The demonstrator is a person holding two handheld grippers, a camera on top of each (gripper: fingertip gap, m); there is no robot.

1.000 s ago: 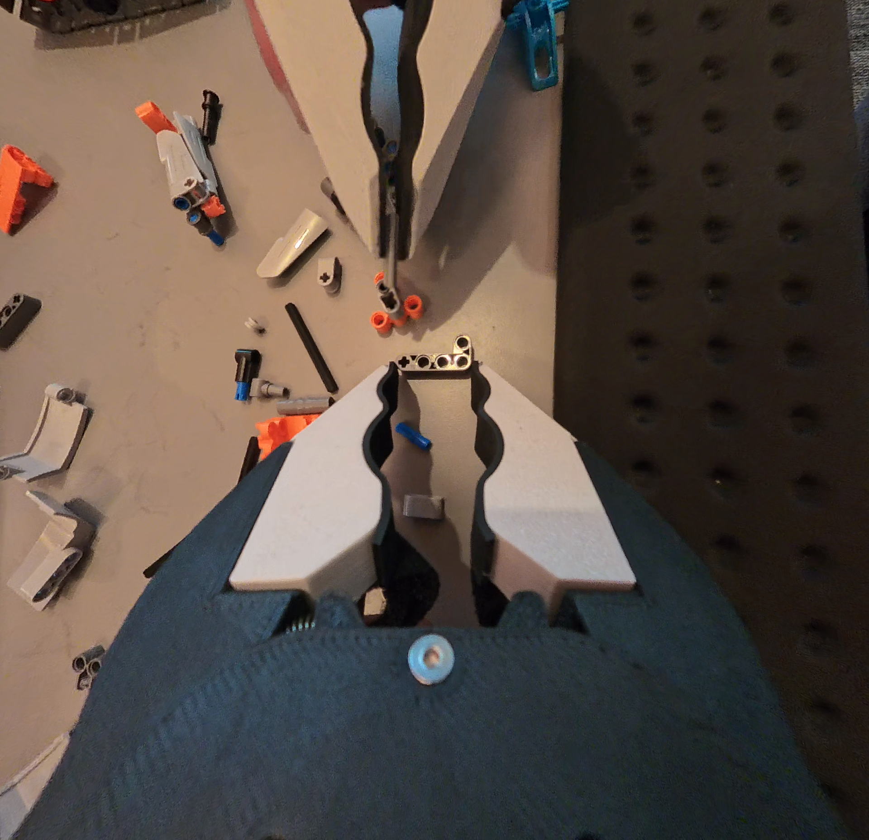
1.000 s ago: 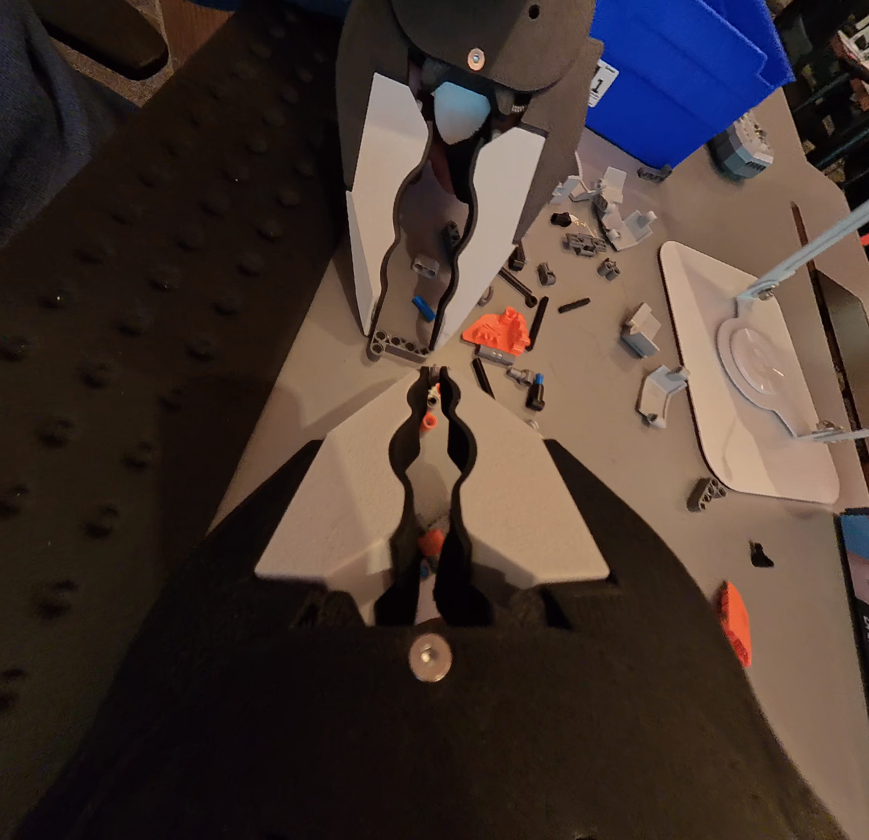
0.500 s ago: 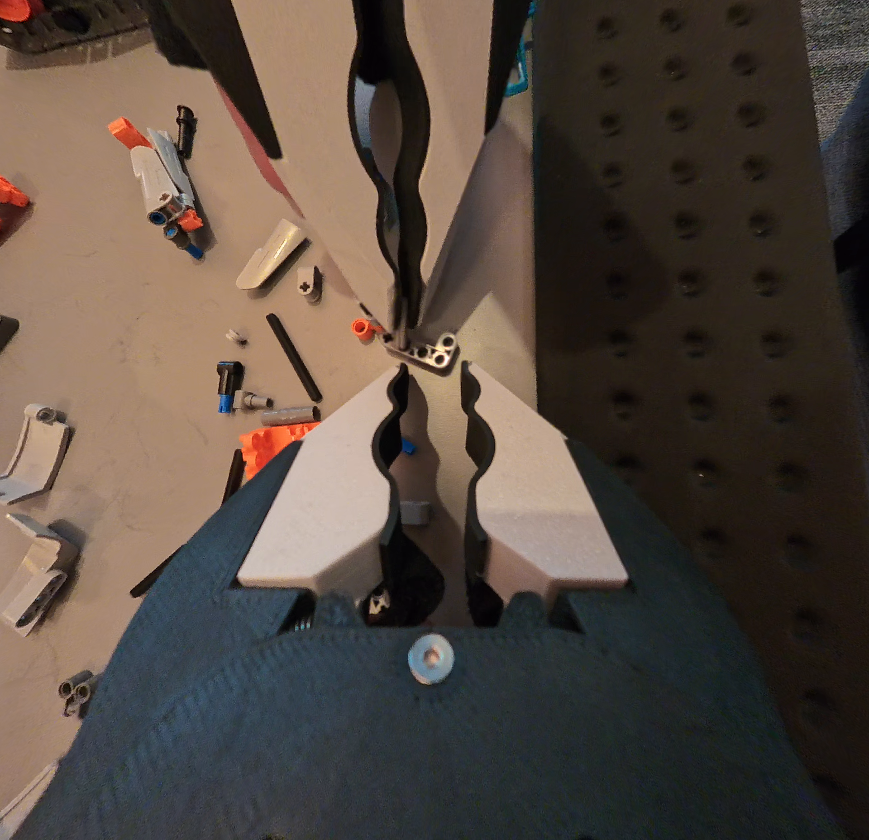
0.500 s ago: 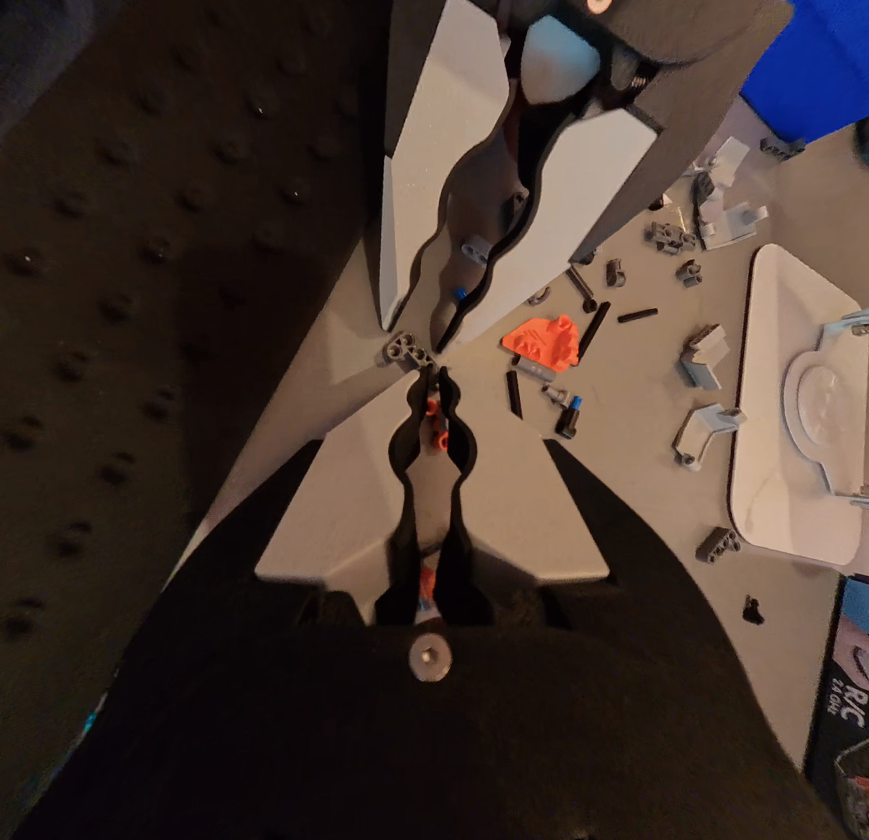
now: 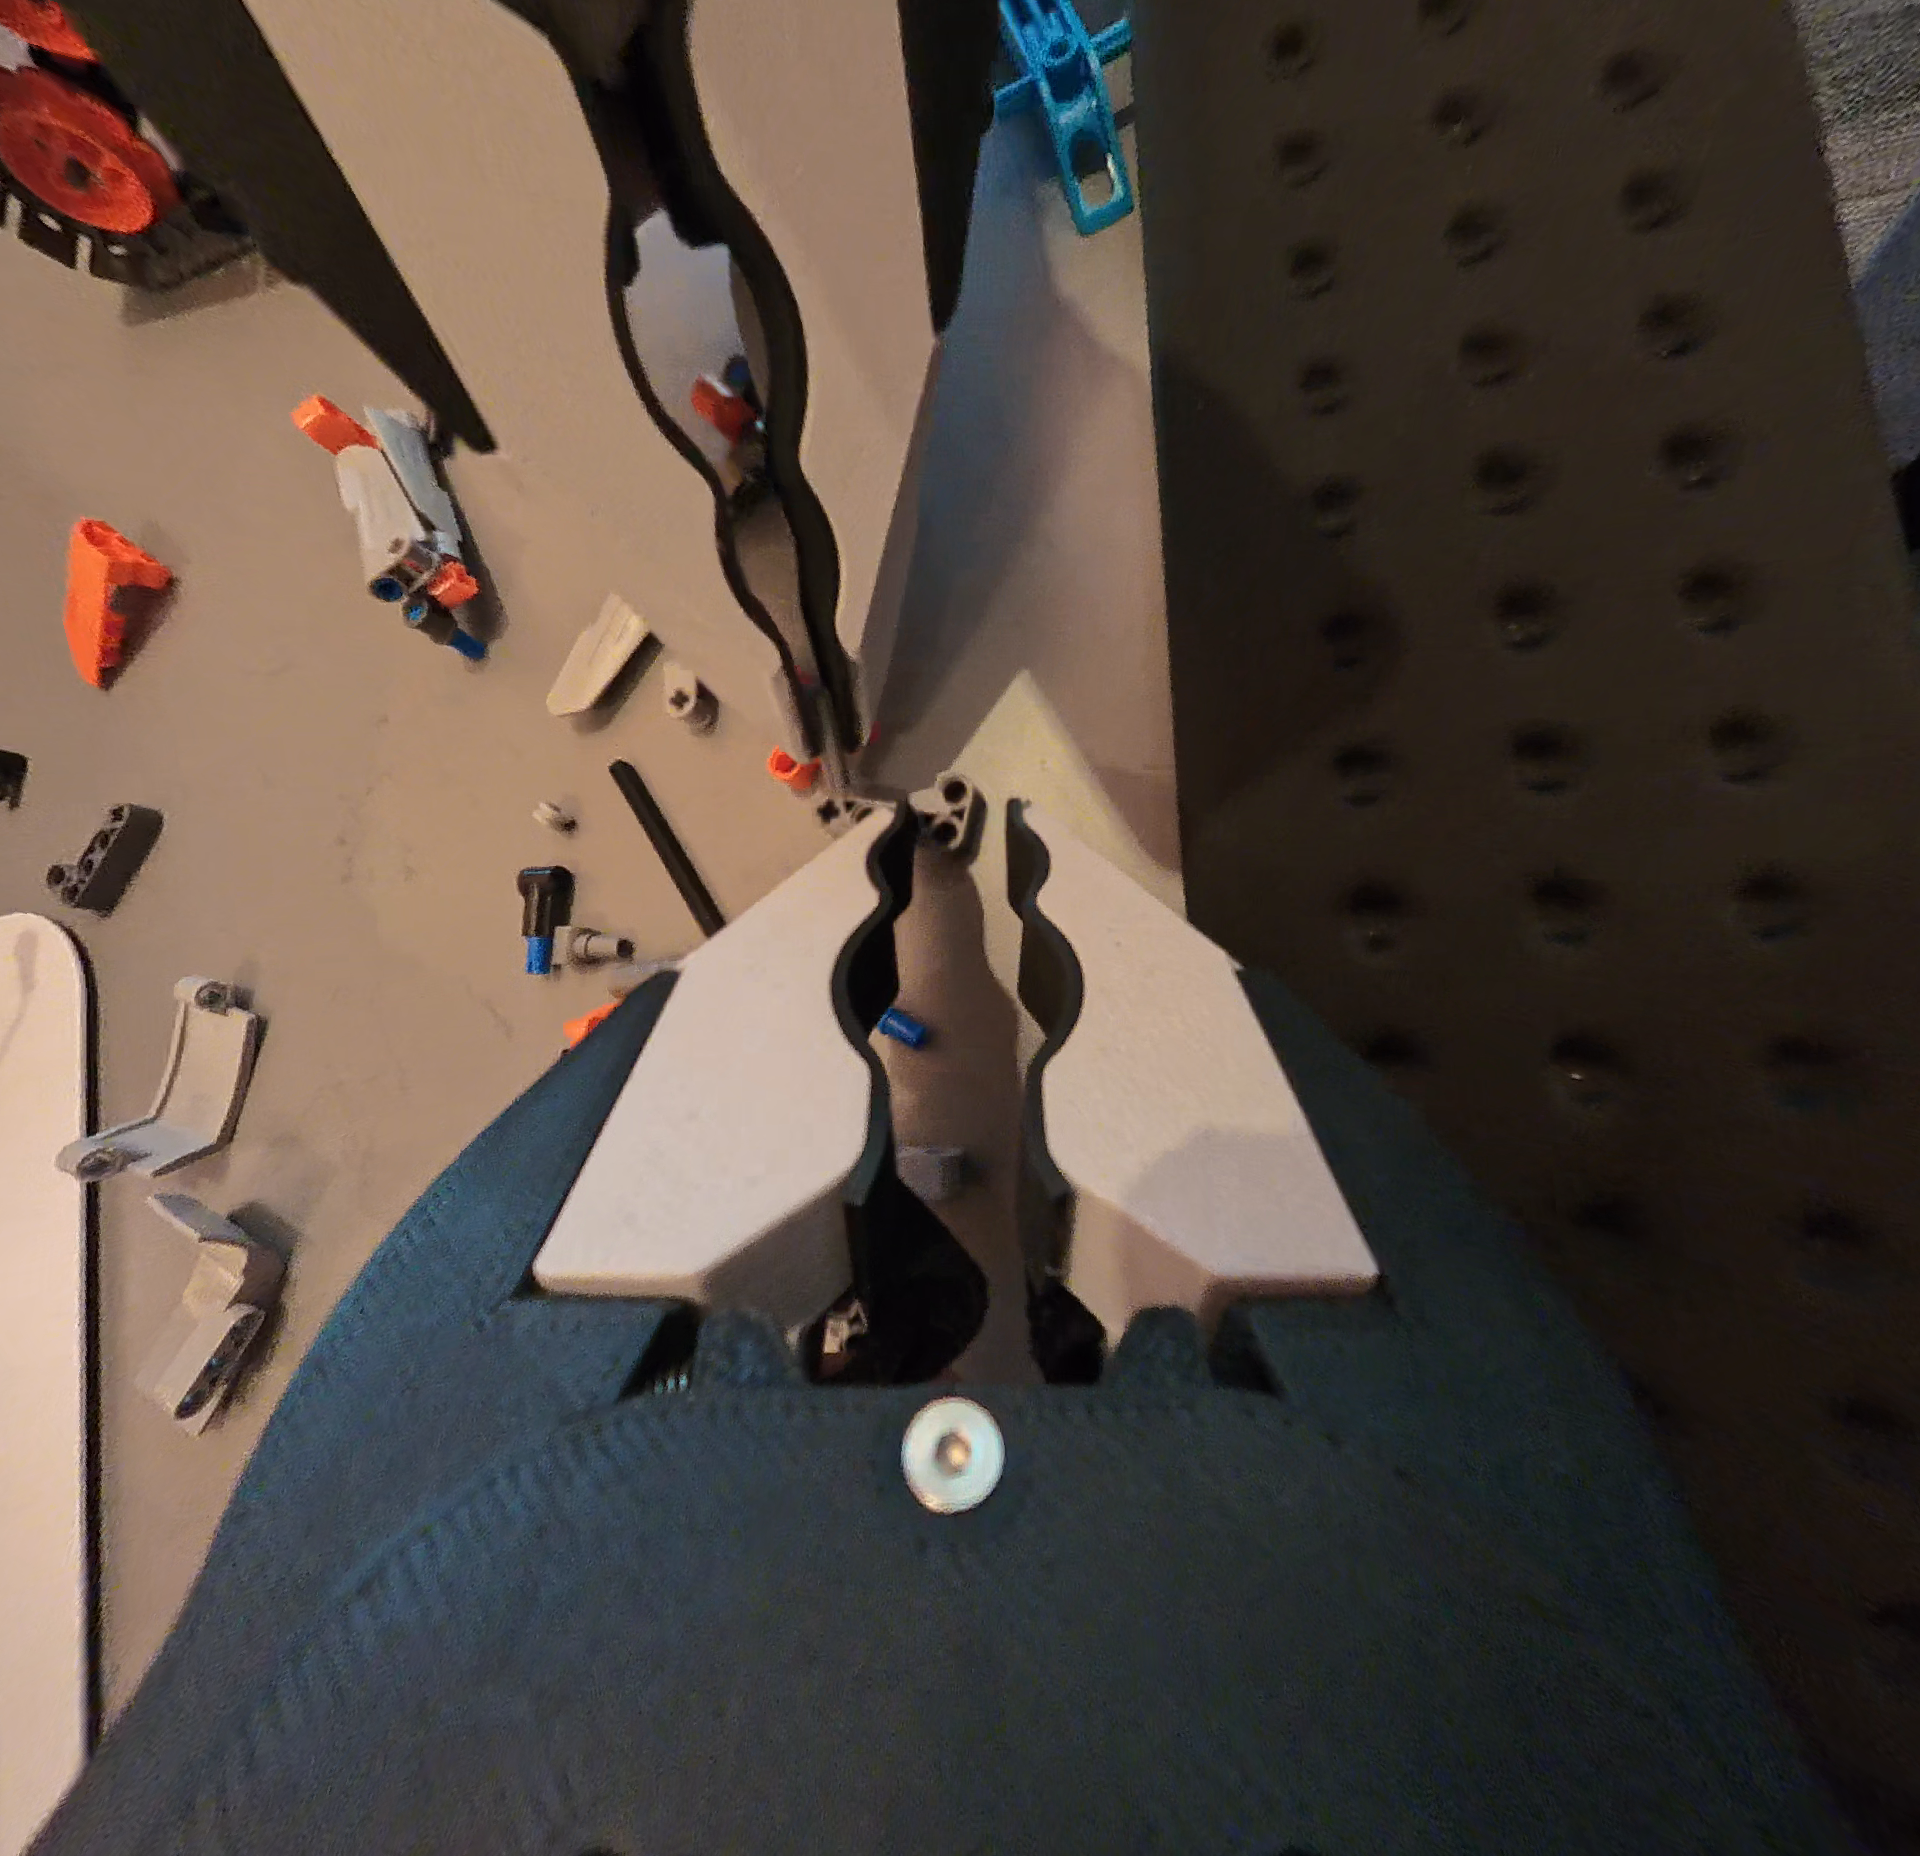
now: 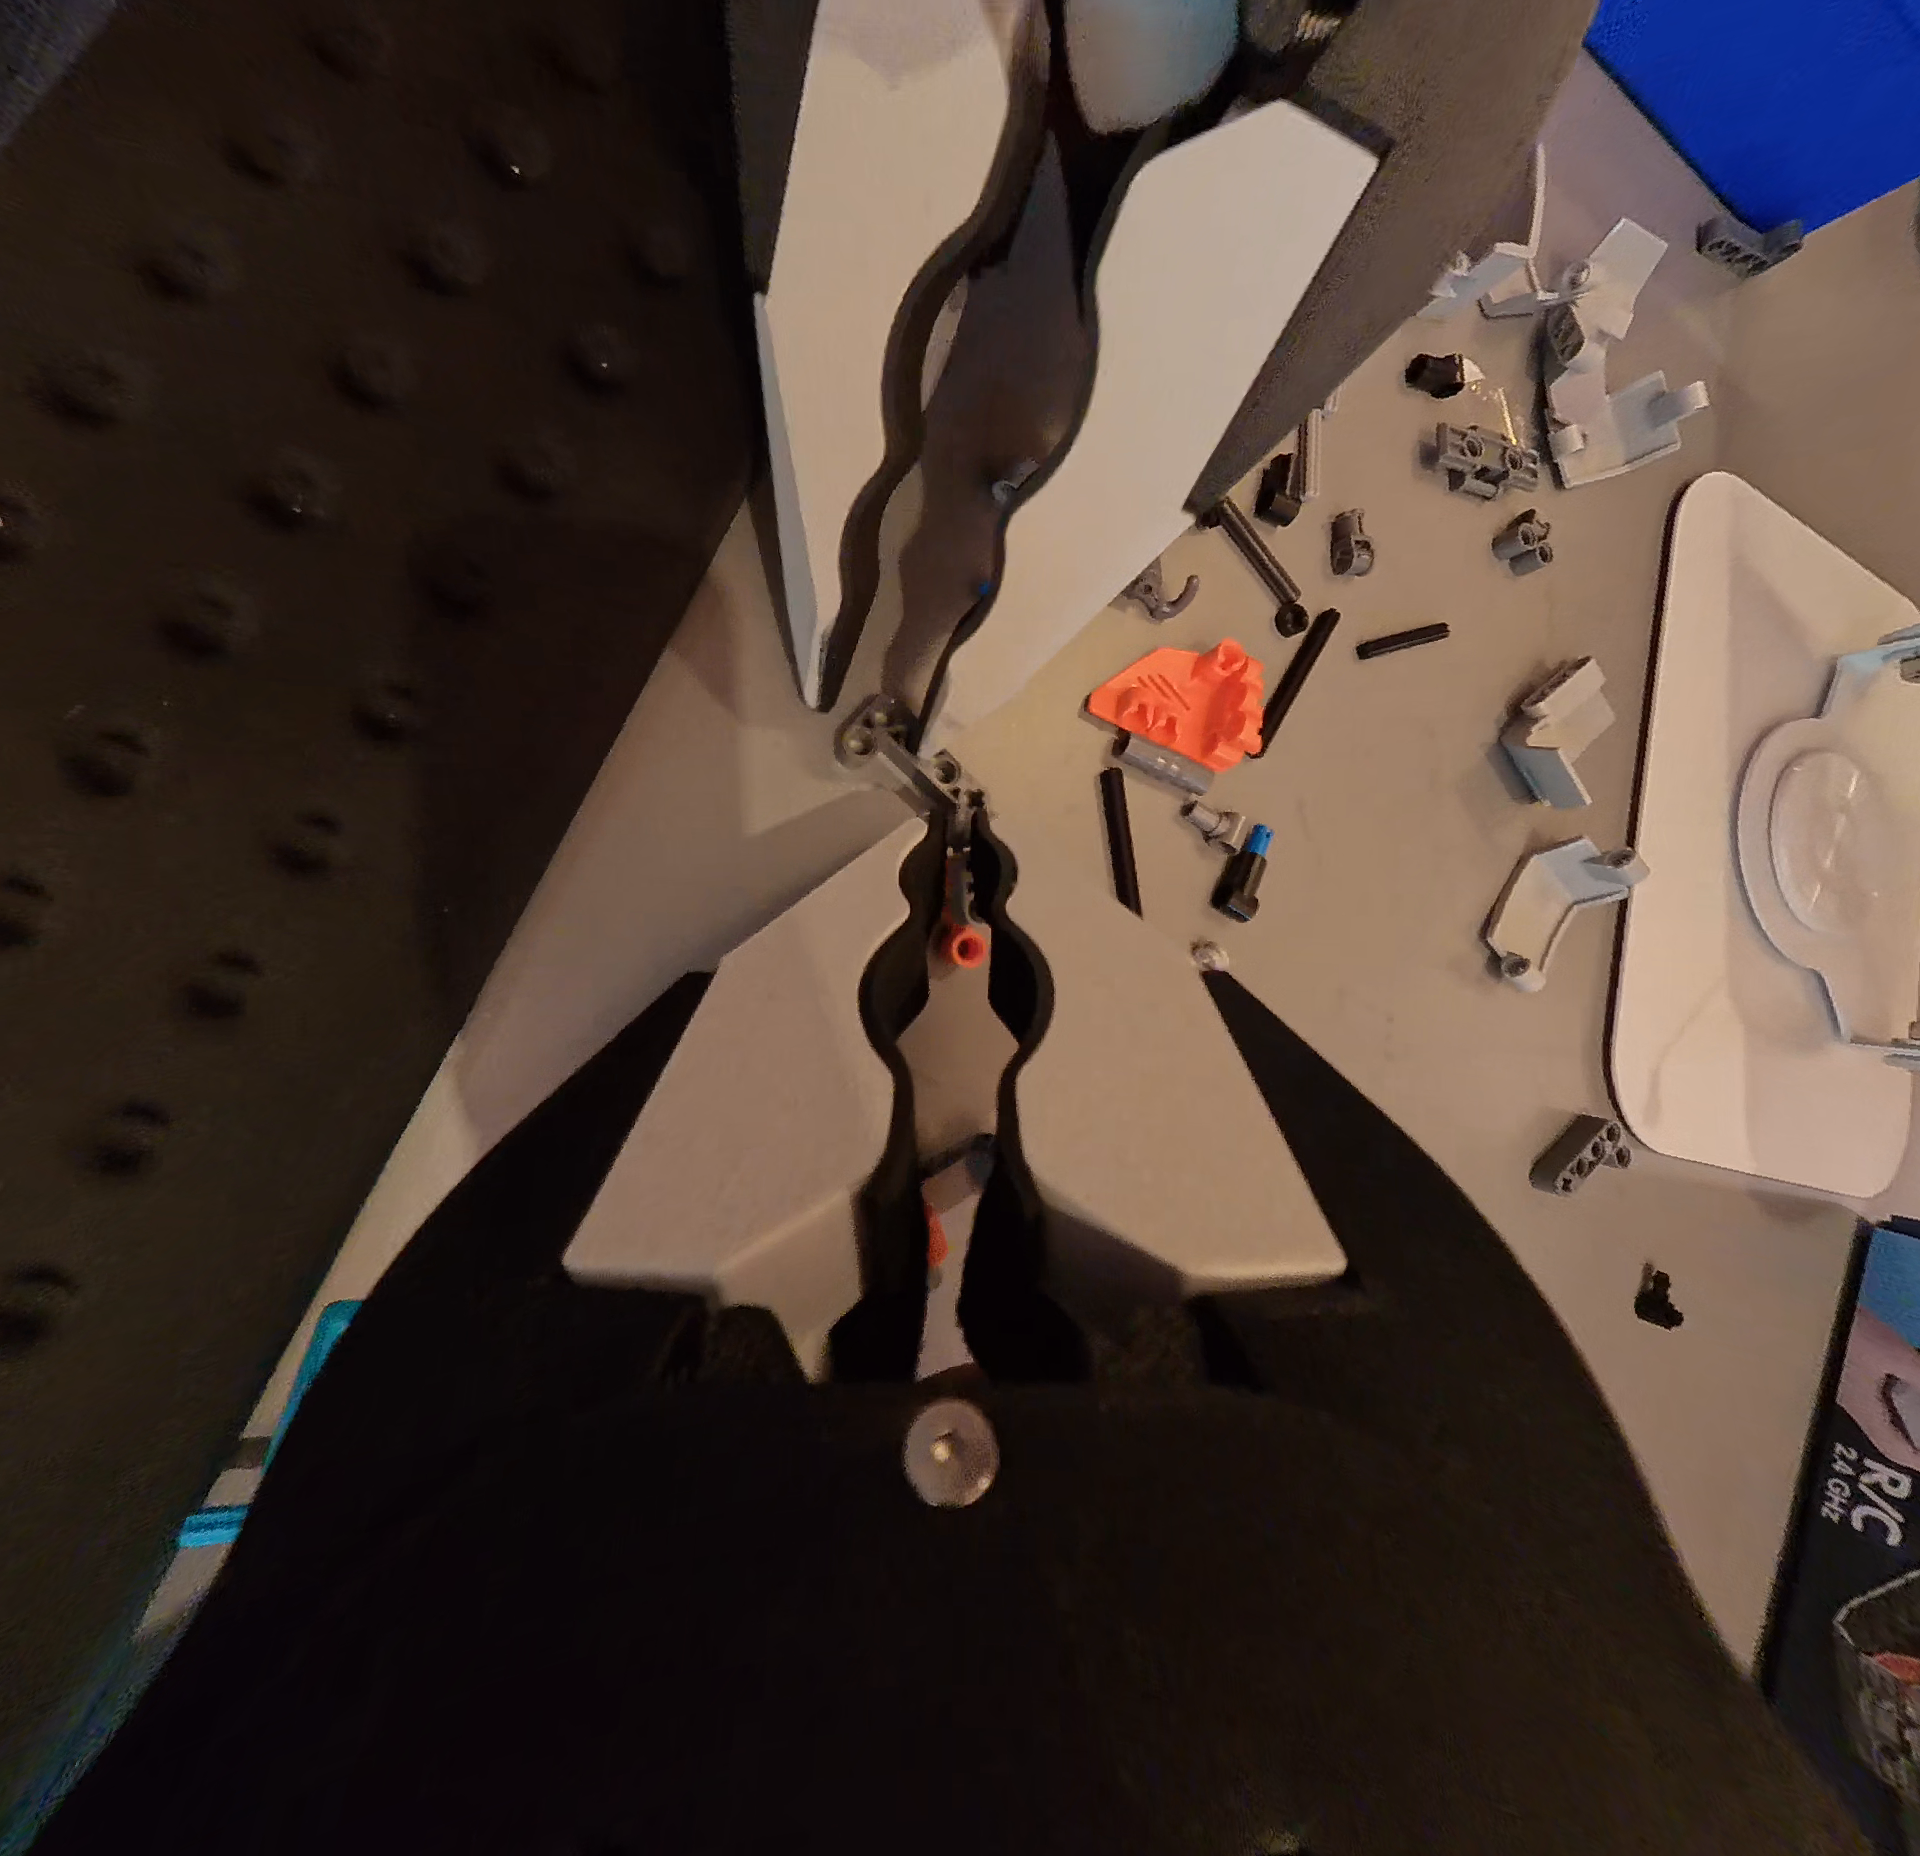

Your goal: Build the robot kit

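Observation:
My left gripper (image 5: 951, 819) is closed down on a small grey L-shaped beam (image 5: 948, 807) at its fingertips, held end-on just above the grey table (image 5: 312, 819). My right gripper (image 6: 958, 827) is shut on a thin dark axle piece (image 6: 964, 871) carrying an orange bush (image 6: 964, 949). The axle's front end touches the beam (image 6: 883, 741). The two grippers meet tip to tip; the right gripper (image 5: 831, 746) comes in from the top of the left wrist view, and the left gripper (image 6: 873, 715) from the top of the right wrist view.
A black perforated mat (image 5: 1507, 663) borders the table. Loose grey, black and orange parts lie scattered, among them an orange panel (image 6: 1179, 705). A white tray (image 6: 1714, 663), a blue bin (image 6: 1766, 61), a blue part (image 5: 1070, 113) and an orange wheel (image 5: 73, 154) stand around. The tips of both grippers are at nearly the same place. Left tips and right tips are each some 30 centimetres from the orange wheel (image 5: 73, 154).
The two grippers have come together. My left gripper's jaws have narrowed, and the beam has turned from lying across the tips to end-on between them. The right gripper's axle now touches it.

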